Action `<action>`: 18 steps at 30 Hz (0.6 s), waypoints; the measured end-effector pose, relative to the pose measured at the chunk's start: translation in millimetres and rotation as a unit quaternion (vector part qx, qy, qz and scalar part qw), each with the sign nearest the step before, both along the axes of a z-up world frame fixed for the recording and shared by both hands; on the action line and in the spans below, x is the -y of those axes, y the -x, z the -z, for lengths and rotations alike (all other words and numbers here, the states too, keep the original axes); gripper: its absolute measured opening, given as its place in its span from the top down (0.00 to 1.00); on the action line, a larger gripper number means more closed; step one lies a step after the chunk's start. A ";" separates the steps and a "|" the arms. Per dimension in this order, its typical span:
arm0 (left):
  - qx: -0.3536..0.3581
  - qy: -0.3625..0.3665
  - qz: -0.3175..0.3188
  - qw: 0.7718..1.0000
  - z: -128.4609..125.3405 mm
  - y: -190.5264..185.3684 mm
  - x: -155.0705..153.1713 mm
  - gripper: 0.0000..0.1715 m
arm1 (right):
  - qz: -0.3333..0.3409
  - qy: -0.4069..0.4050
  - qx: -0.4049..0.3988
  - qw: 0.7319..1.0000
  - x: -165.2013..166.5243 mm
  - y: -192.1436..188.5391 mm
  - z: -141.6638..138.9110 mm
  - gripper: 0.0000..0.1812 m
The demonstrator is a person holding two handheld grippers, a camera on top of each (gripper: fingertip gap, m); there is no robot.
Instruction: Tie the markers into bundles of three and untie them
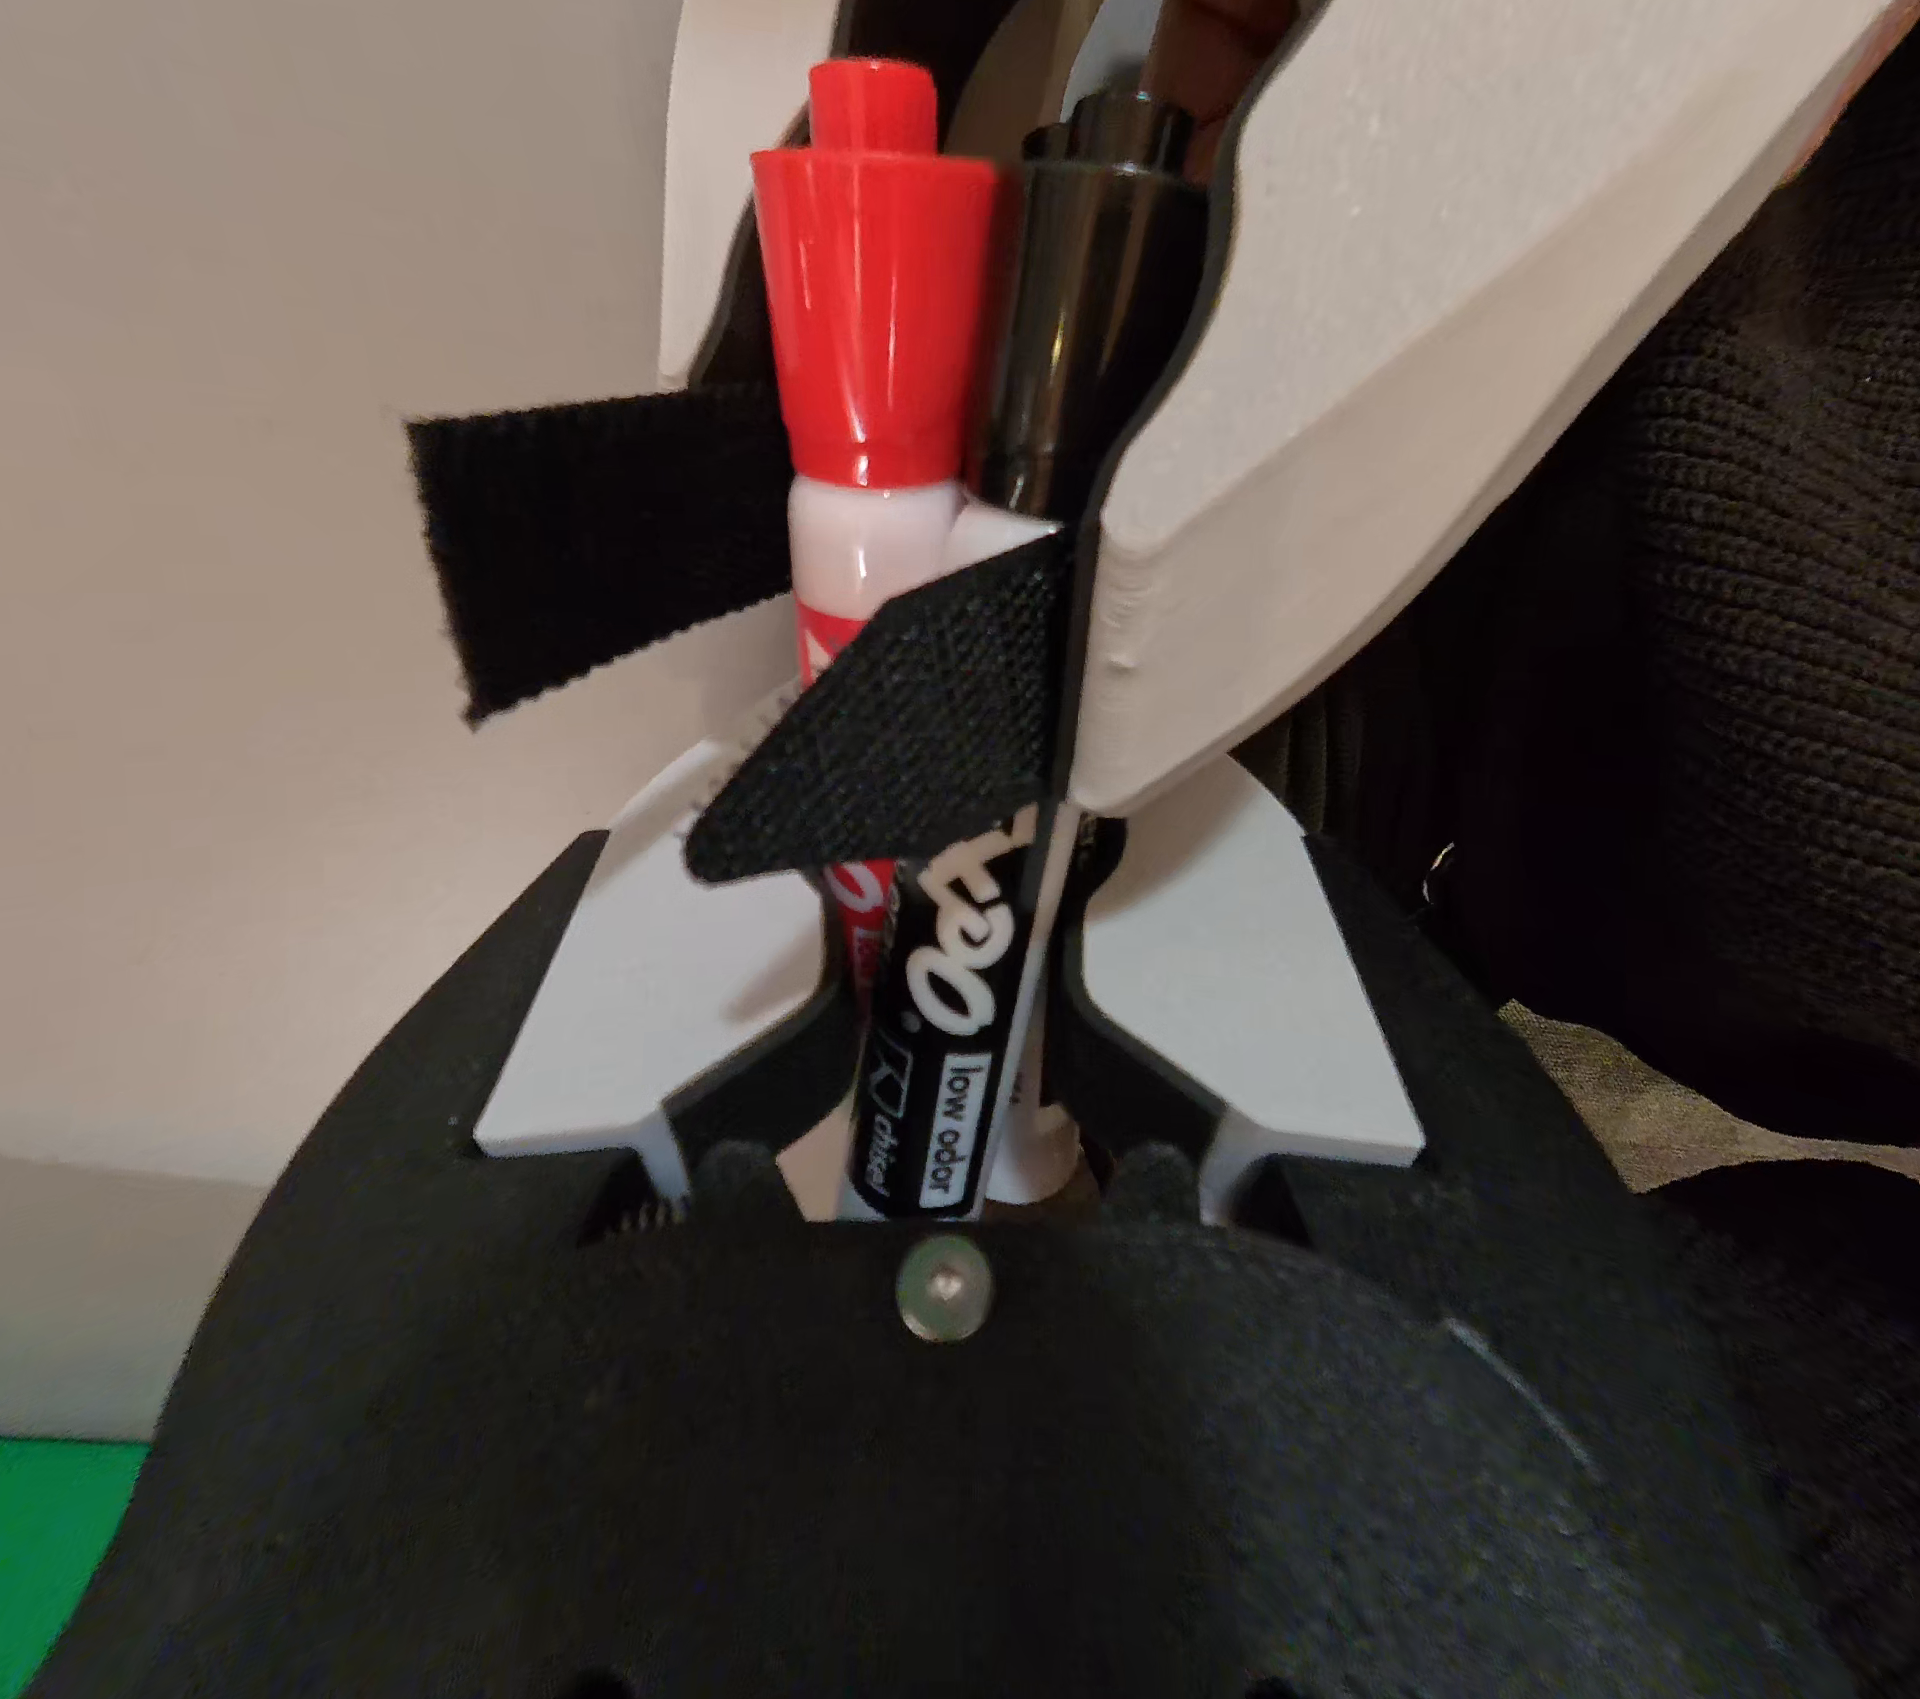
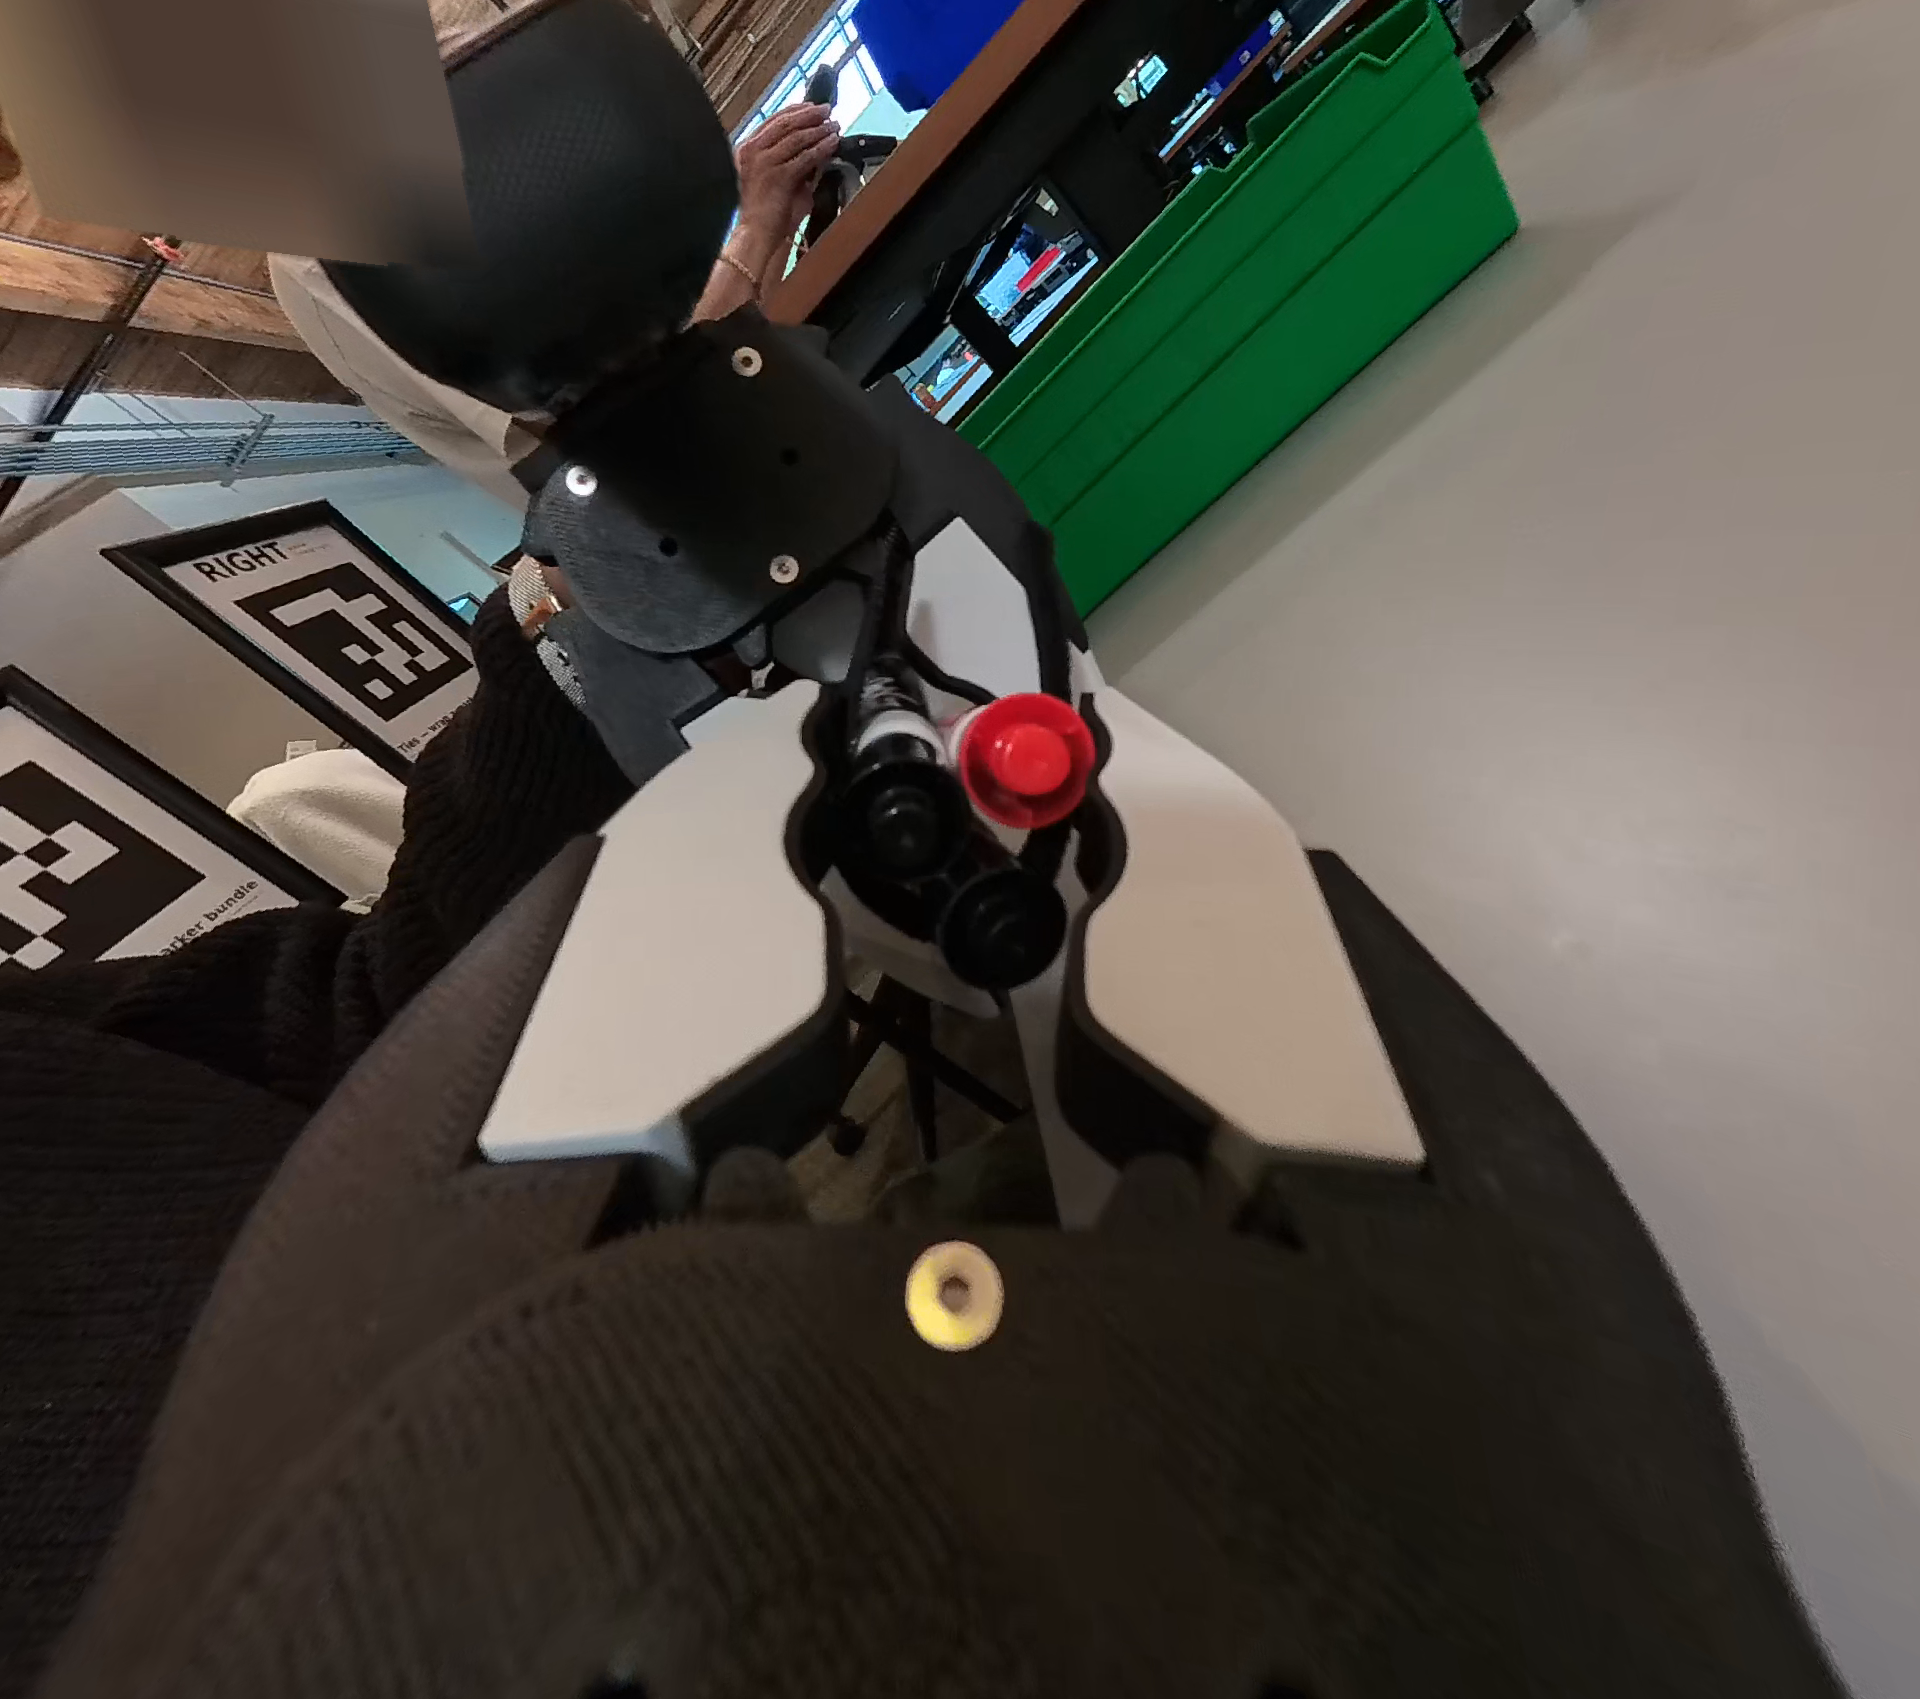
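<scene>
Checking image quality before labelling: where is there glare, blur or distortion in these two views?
Left wrist view: sharp on the red marker, whose cap shows glare streaks; the strap looks slightly soft. Right wrist view: wide-angle bending tilts the green bins; marker caps fairly sharp, a laid-over blur patch top left.

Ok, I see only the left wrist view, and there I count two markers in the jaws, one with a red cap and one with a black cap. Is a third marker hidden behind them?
Observer: Yes. The right wrist view looks at the cap ends and shows three: the round red plastic cap, one round black plastic cap and a second black cap nearer the camera.
Operator: And what is beyond them, on the far side?
Observer: A stack of green plastic bins stands on the grey surface.
</scene>
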State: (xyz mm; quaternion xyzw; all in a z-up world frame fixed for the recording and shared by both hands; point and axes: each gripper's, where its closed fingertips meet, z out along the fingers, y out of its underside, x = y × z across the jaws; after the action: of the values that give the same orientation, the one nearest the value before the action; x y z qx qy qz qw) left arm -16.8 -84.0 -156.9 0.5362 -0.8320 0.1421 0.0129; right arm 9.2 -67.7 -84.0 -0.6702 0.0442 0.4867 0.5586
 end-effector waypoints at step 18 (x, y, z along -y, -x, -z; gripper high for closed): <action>0.011 -0.011 0.002 1.000 -0.7 -4.8 -2.0 0.75 | 0.019 0.007 -0.003 1.000 -1.3 -3.6 -4.8 0.78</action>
State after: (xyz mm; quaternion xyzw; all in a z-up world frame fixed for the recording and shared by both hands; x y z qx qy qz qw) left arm -11.9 -82.0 -156.2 0.5328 -0.8348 0.1389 -0.0019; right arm 12.8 -66.4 -79.2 -0.6712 0.0625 0.4777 0.5633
